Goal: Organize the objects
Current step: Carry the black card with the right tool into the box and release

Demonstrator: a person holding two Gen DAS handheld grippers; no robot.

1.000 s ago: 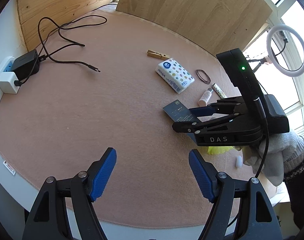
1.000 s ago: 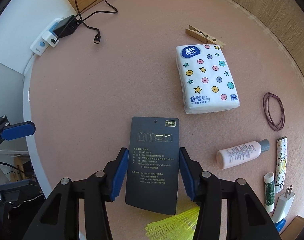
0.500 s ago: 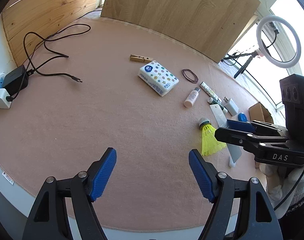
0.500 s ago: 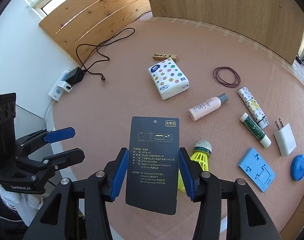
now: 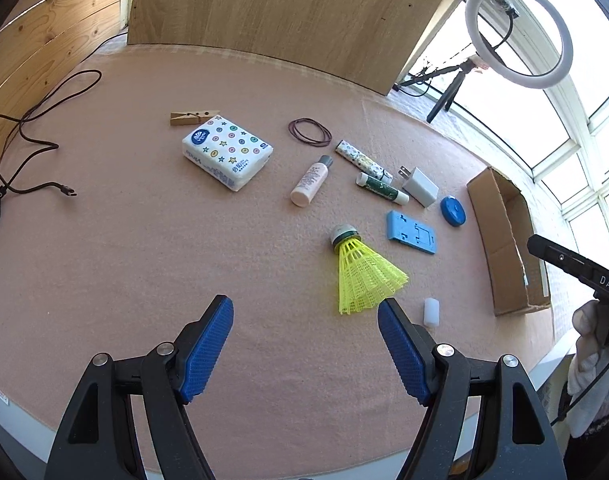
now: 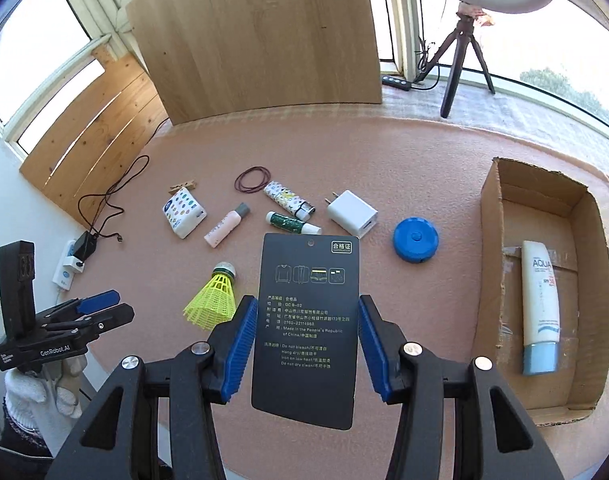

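One pink felt-covered table (image 6: pixel 424 152) fills my view, and one cardboard box (image 6: pixel 492 216) lies open at its right side with a single white sunscreen tube (image 6: pixel 540 296) lying inside. I count one tissue pack (image 5: pixel 227 151) with coloured dots and stars, far left of the spread, with one wooden clothespin (image 5: pixel 193 117) just beside its far corner. One yellow shuttlecock (image 5: pixel 362 272) lies on its side nearest my left tool. One blue flat stand (image 5: pixel 411 237) sits between the shuttlecock and the box. One pink bottle (image 5: pixel 310 181), one white charger plug (image 5: pixel 420 186), one blue round case (image 5: pixel 453 210). Two slim tubes: one patterned white (image 5: pixel 362 161), one green (image 5: pixel 381 189), lying near each other. One loop of dark rubber bands (image 5: pixel 309 131); how many bands I cannot tell. One small white cap-like piece (image 5: pixel 431 312) near the table's front edge.

My right gripper (image 6: pixel 302 344) is clamped on one black hang tag (image 6: pixel 306 324), pads pressing both long edges, tag held up off the table in front of the box and the spread. My left gripper (image 5: pixel 304 350) stands wide apart with nothing between its blue pads (image 5: pixel 206 350), hovering over bare felt just short of the shuttlecock. Gloved hands hold both tools.
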